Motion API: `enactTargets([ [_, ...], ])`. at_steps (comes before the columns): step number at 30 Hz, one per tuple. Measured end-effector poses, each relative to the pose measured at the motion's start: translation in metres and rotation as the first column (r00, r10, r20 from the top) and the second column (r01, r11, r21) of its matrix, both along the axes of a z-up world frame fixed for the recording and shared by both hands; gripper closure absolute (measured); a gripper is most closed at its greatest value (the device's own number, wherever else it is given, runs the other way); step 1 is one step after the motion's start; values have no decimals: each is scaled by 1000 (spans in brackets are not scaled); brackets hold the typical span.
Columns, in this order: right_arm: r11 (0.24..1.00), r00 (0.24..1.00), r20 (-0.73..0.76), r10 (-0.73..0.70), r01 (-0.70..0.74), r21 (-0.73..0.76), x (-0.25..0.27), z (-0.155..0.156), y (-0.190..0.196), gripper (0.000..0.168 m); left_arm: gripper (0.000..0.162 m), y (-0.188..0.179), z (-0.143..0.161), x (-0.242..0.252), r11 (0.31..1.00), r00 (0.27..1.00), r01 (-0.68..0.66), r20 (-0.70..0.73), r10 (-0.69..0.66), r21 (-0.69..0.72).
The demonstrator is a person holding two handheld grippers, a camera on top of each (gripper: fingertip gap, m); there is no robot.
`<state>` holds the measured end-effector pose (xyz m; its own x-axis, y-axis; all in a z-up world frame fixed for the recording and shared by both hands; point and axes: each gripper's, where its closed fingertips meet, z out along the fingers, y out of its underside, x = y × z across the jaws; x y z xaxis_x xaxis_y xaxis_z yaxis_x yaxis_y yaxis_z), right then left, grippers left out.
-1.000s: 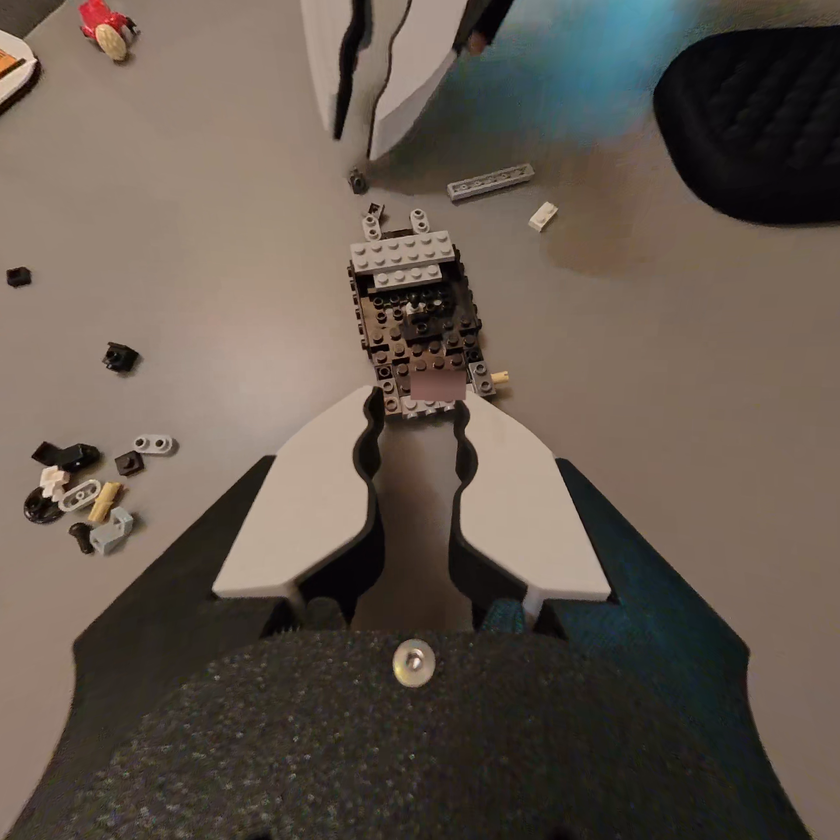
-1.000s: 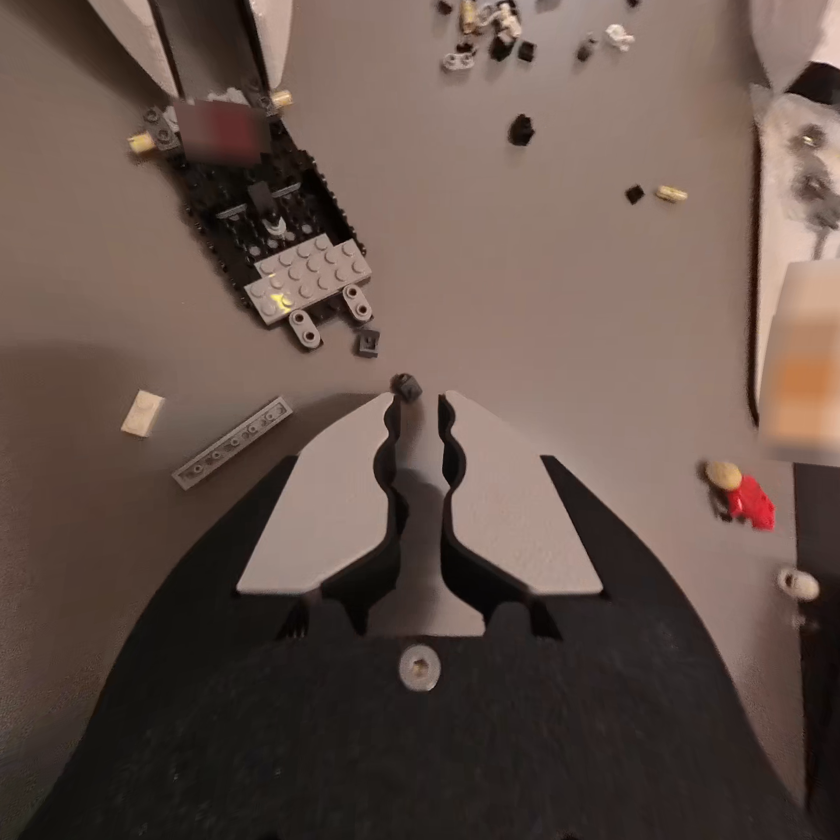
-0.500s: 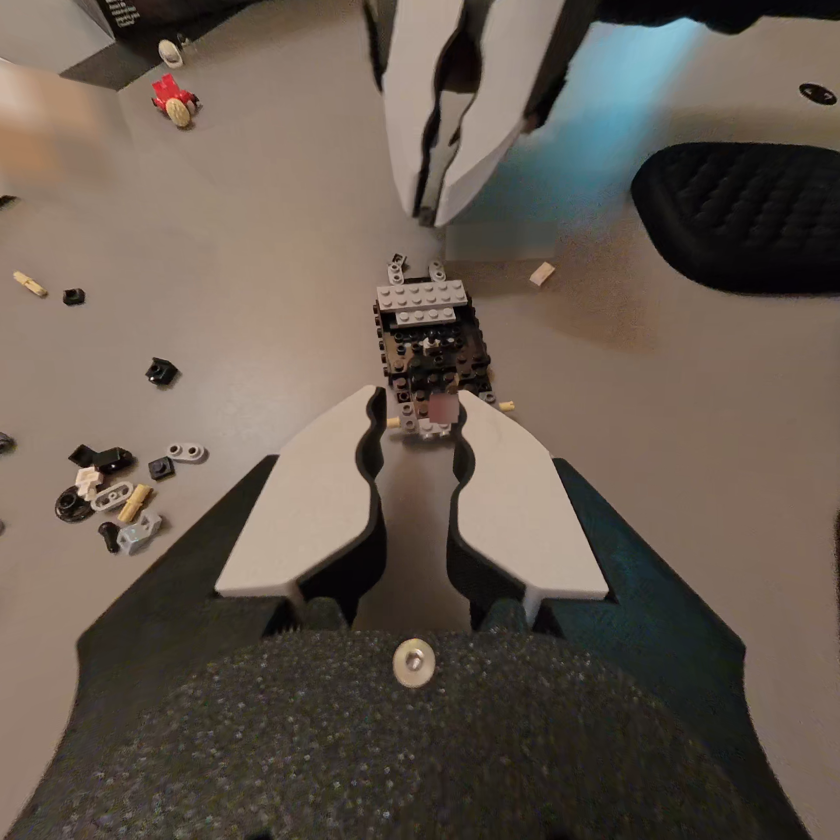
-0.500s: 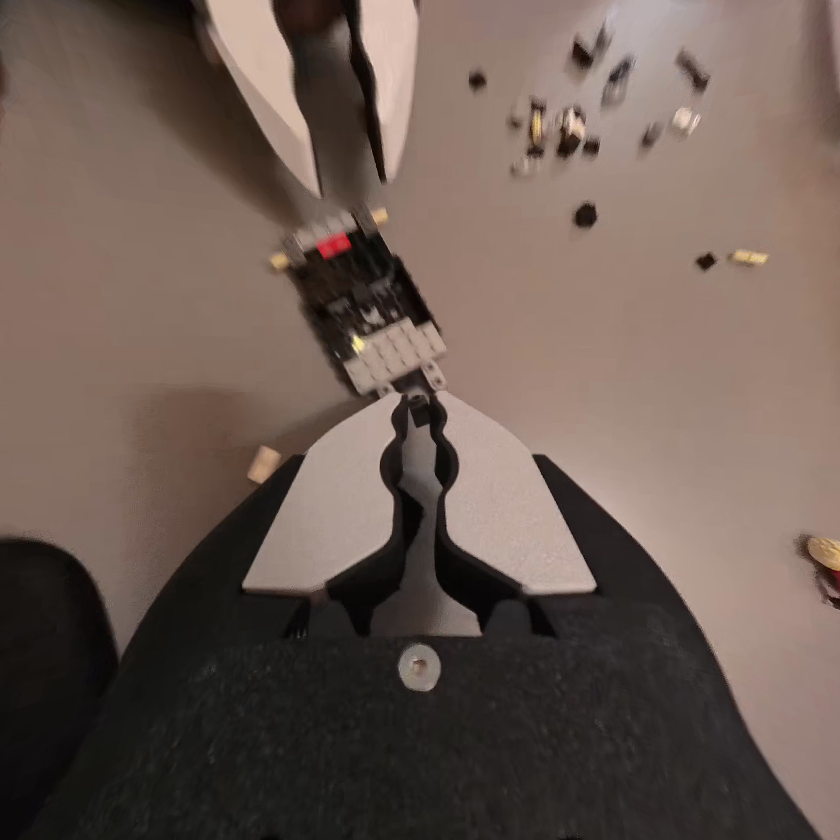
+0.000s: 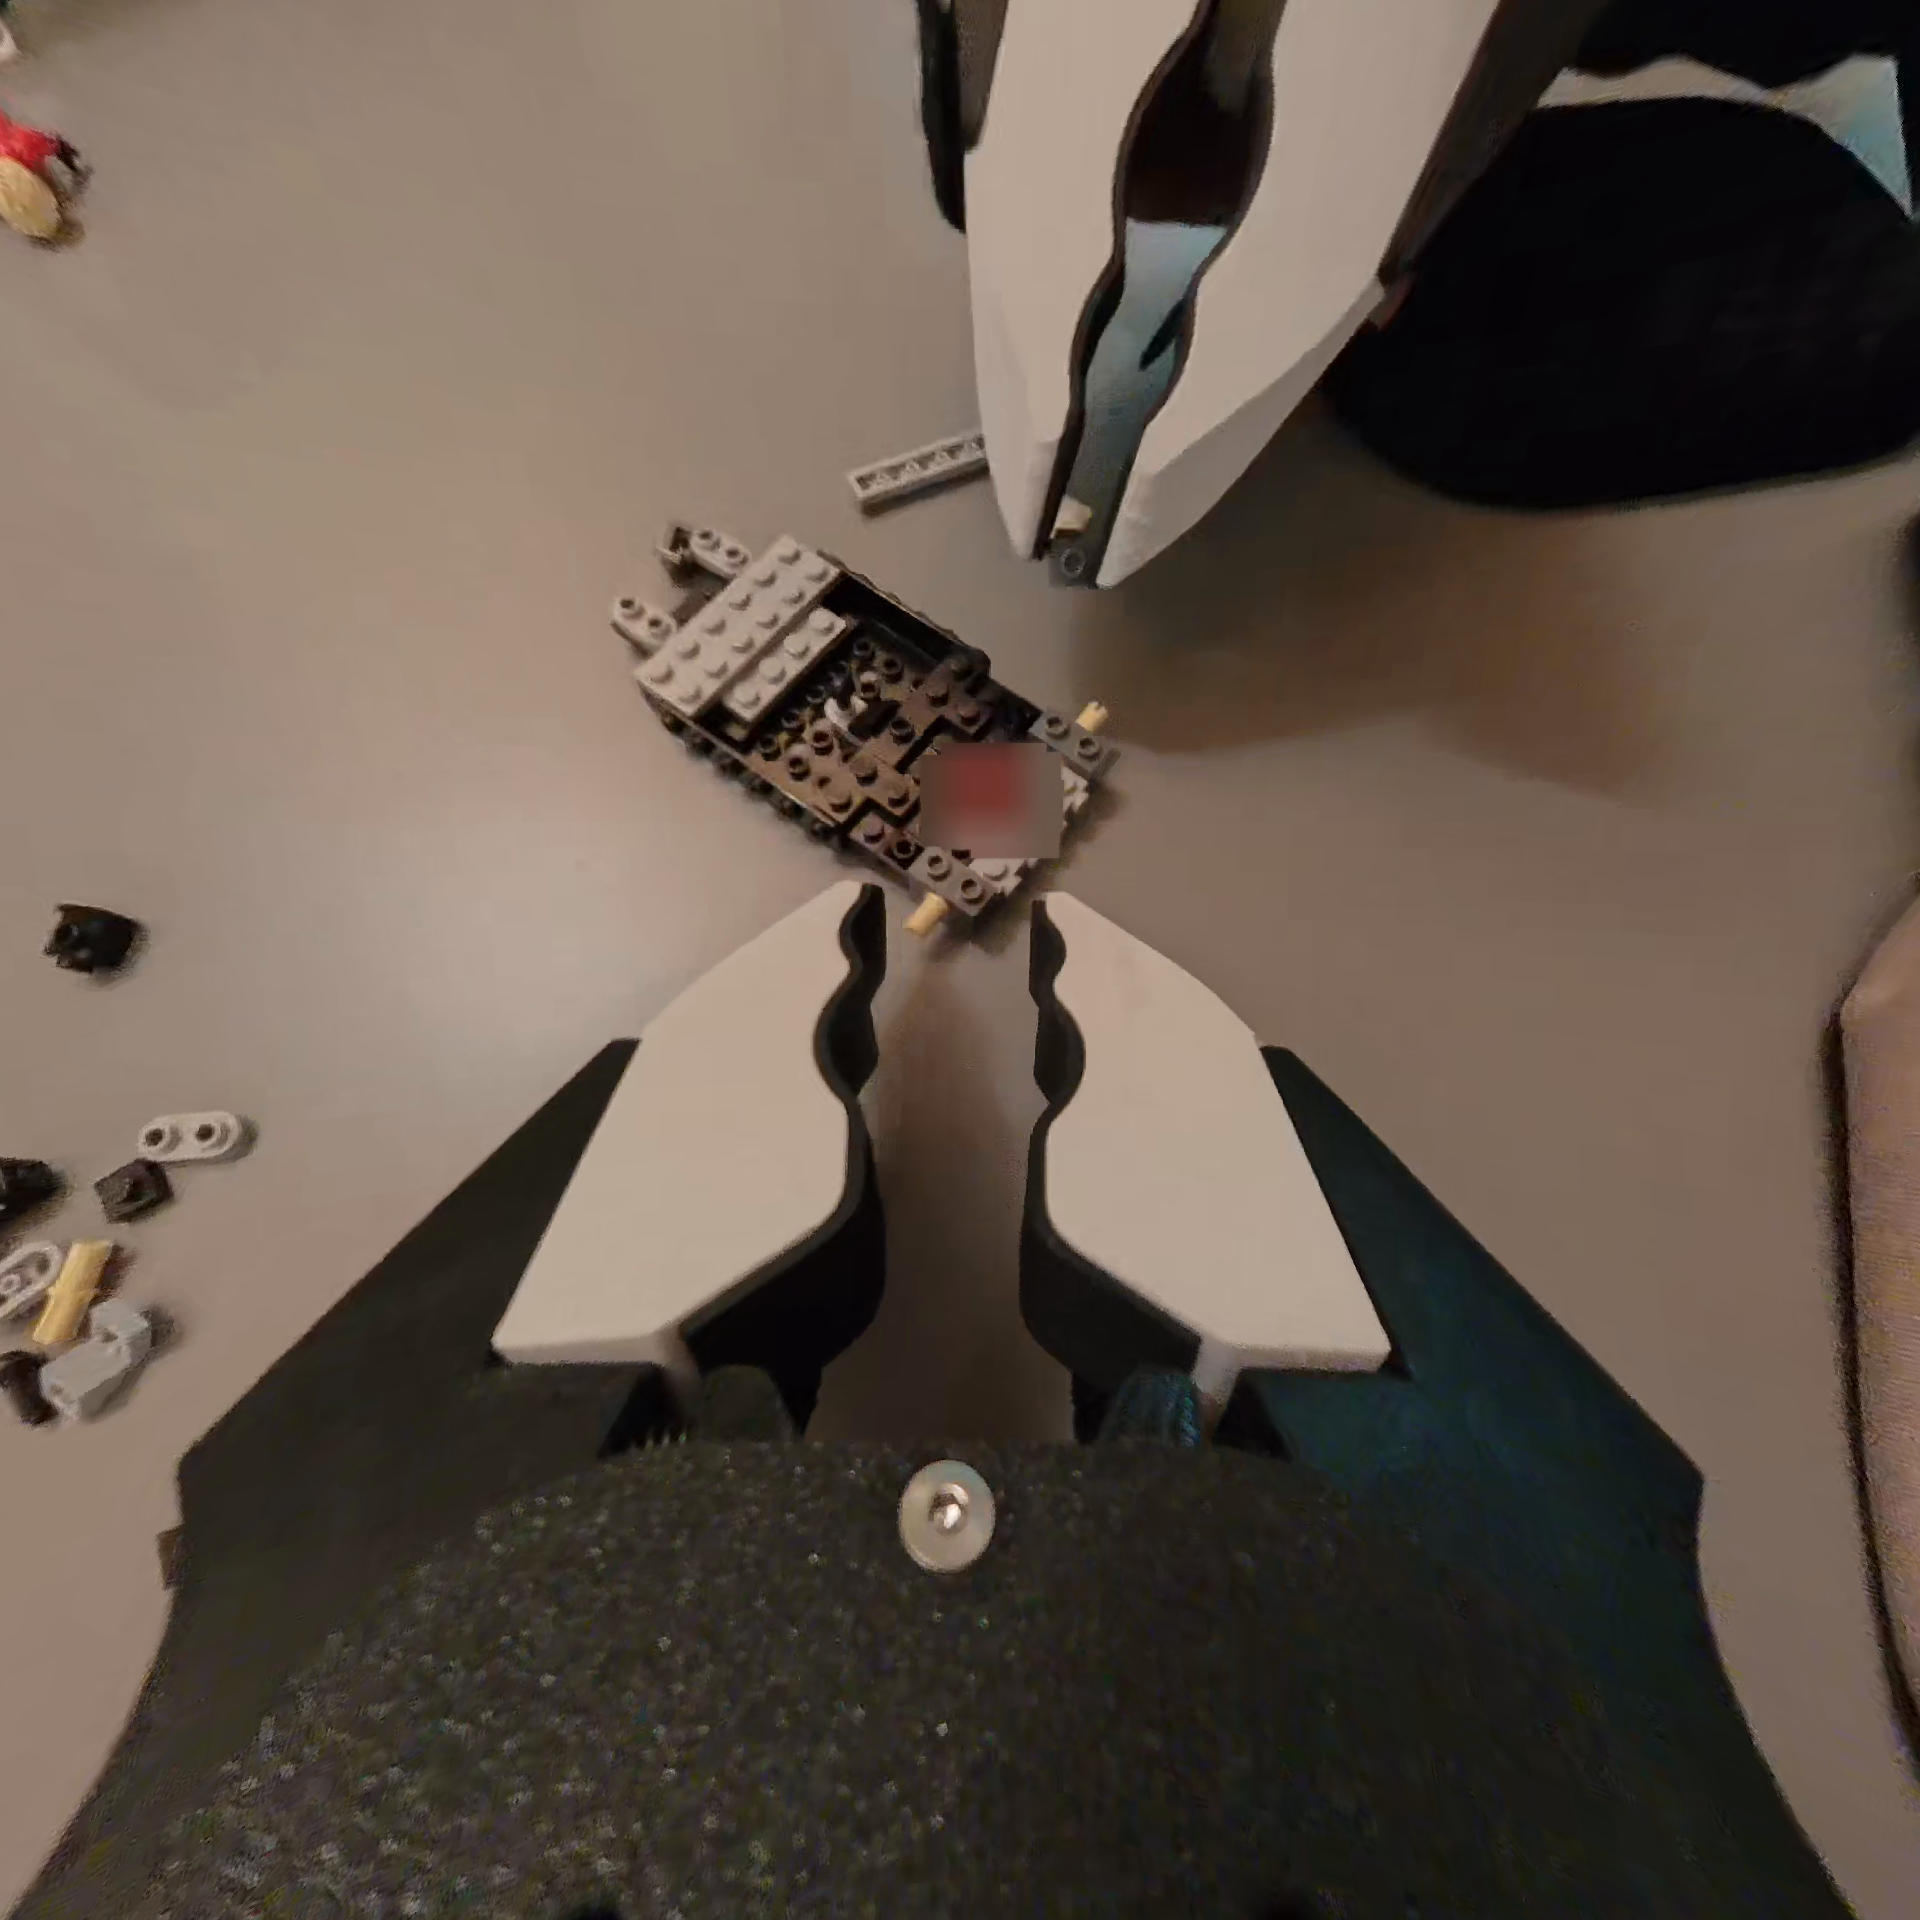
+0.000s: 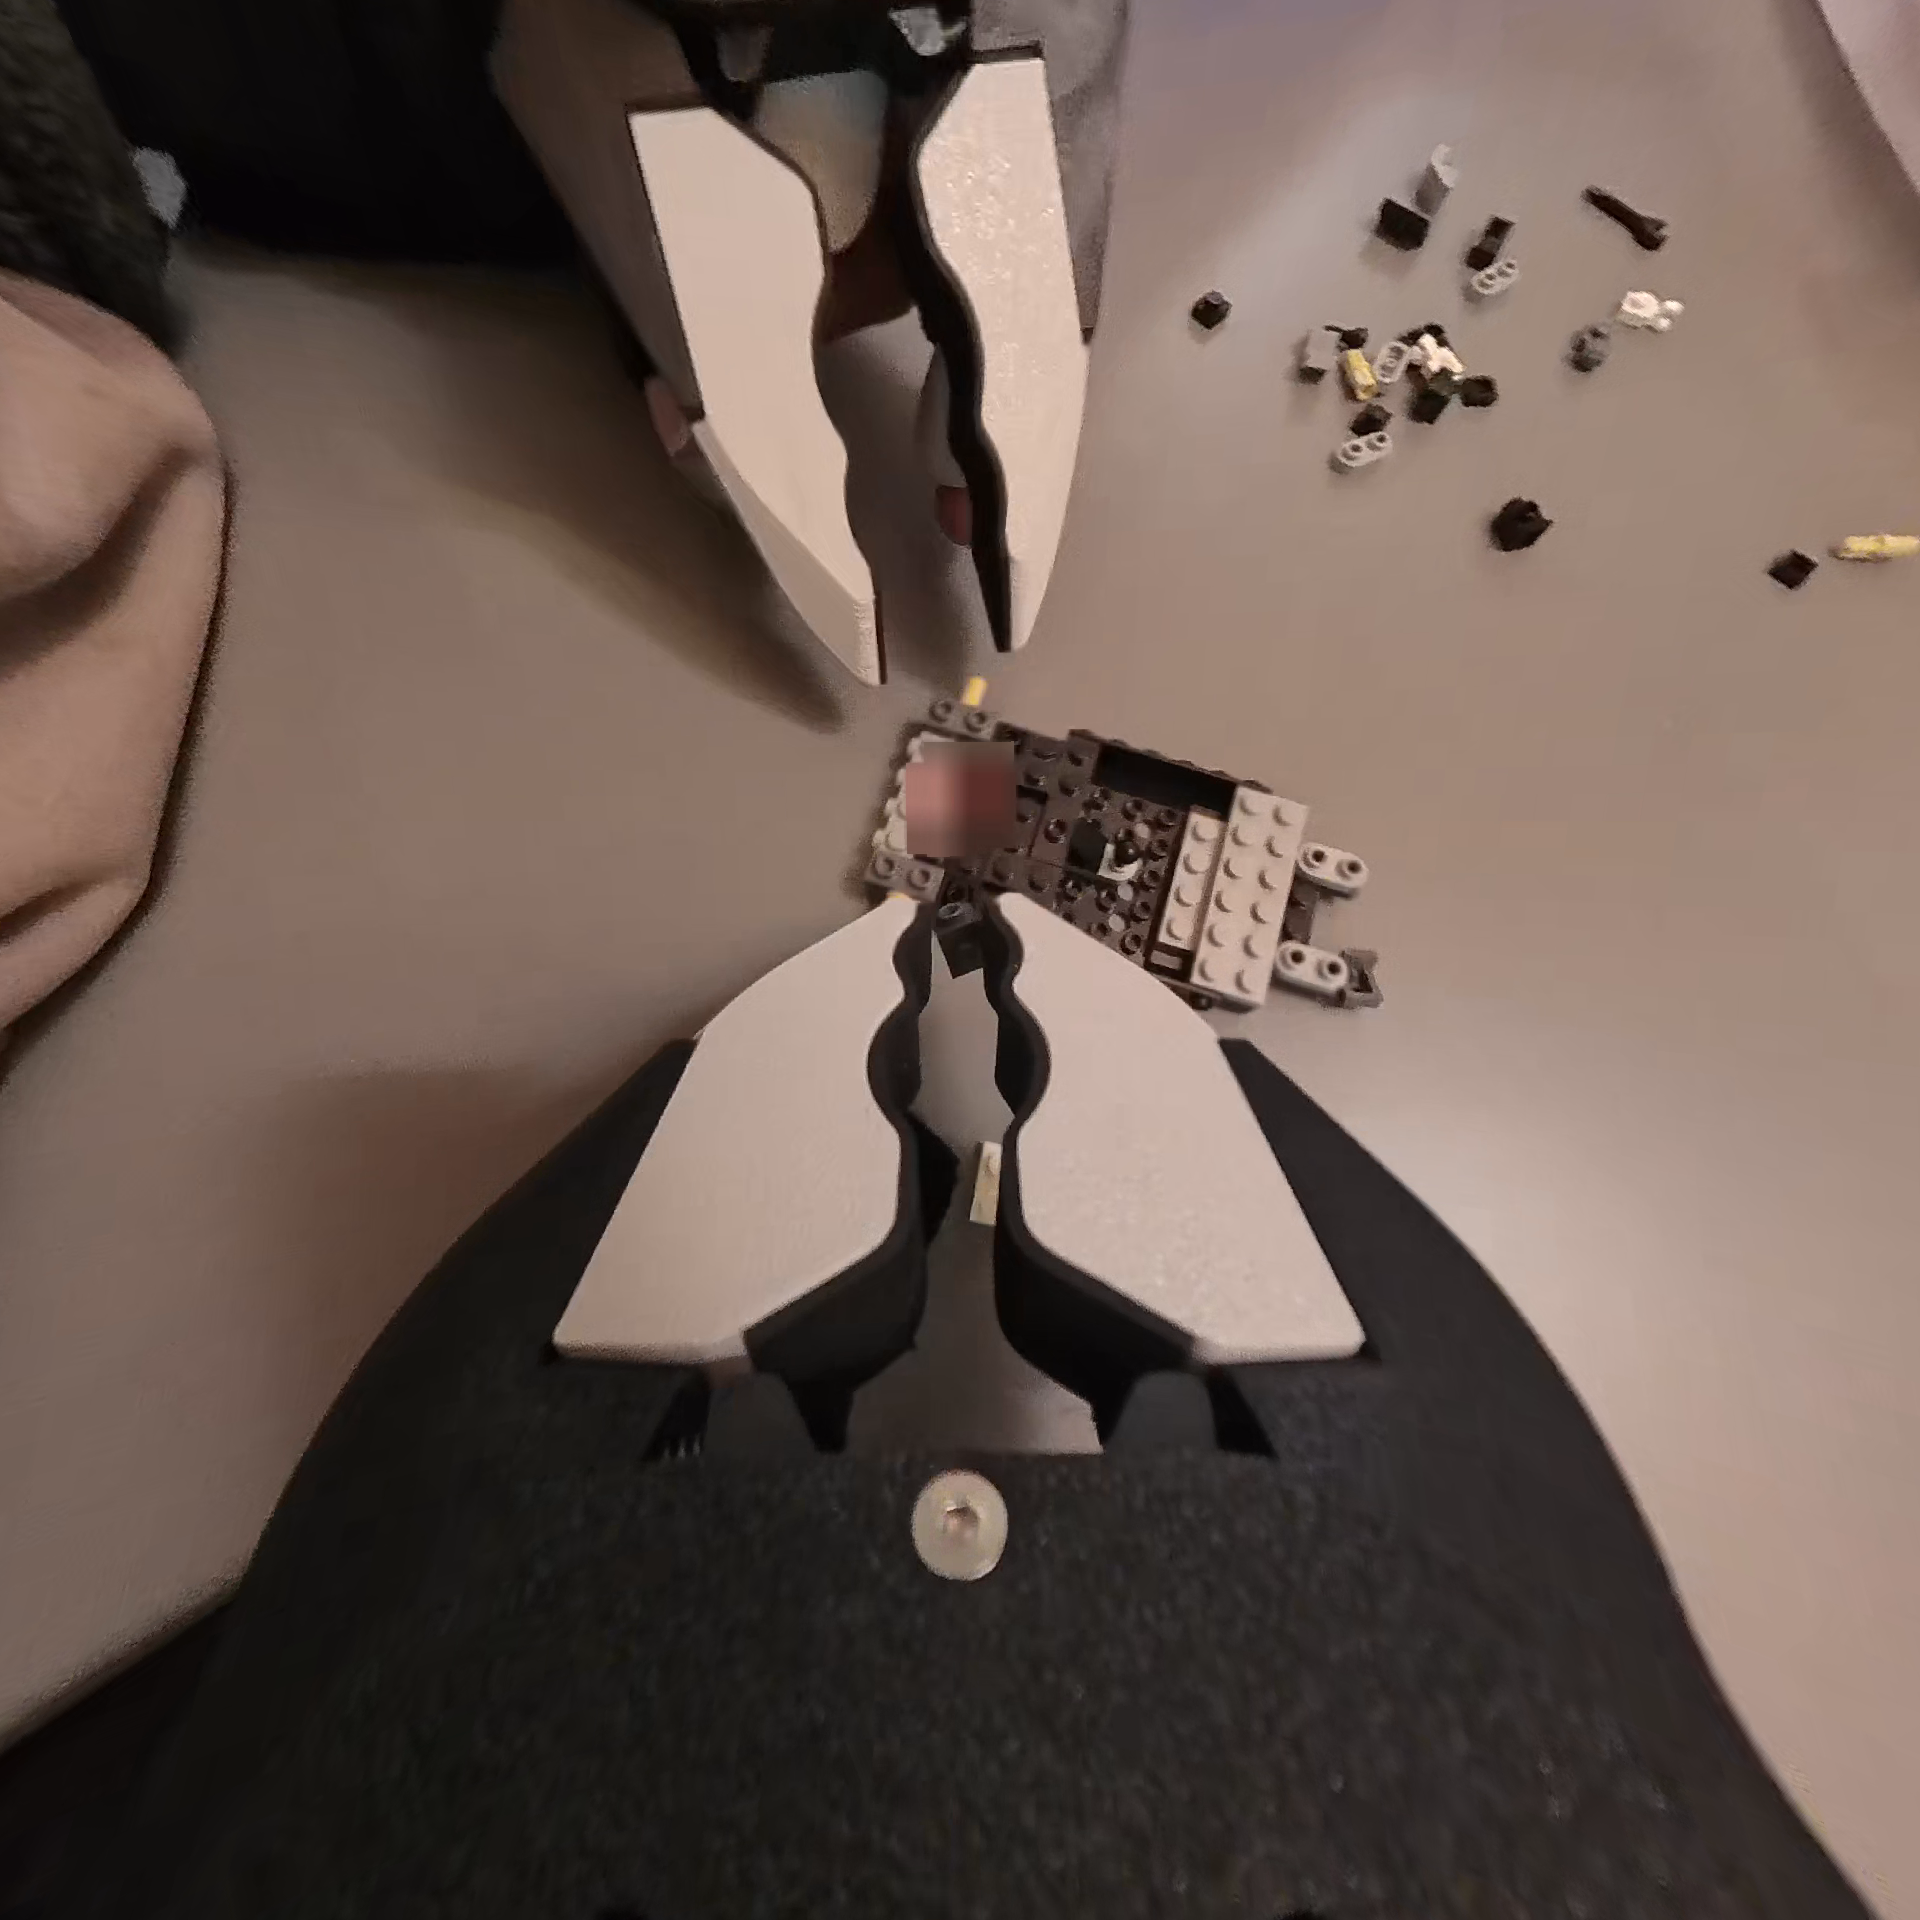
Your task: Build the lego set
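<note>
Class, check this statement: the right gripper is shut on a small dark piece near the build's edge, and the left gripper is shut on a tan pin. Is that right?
One part is wrong. The left gripper is open and holds nothing; the tan pin sticks out of the build, as the left wrist view shows. The right gripper is indeed shut on the small dark piece.
</note>
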<state>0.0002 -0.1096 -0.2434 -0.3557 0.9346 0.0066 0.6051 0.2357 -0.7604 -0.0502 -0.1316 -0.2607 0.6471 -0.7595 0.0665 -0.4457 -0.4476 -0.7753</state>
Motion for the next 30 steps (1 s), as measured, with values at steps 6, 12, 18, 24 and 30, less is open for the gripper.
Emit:
enactTargets([
  [6,997,997,-42,-67,65,-45,2,2,0,160,136,8,11,-2,997,999,-38,31,36,65],
  [12,973,987,-115,-109,83,-216,-7,17,-12,160,141,9,39,16,964,997,-17,78,-4,264],
  [18,817,971,-171,-168,40,-575,-17,49,-28,160,144,1,68,32,878,996,31,56,-66,477],
  [24,276,968,-59,-242,10,-961,-25,77,-24,160,145,-2,81,35,830,997,18,52,-56,557],
  [30,203,967,-60,-247,-9,-979,-28,80,-34,160,150,-5,91,35,796,998,15,45,-53,605],
])
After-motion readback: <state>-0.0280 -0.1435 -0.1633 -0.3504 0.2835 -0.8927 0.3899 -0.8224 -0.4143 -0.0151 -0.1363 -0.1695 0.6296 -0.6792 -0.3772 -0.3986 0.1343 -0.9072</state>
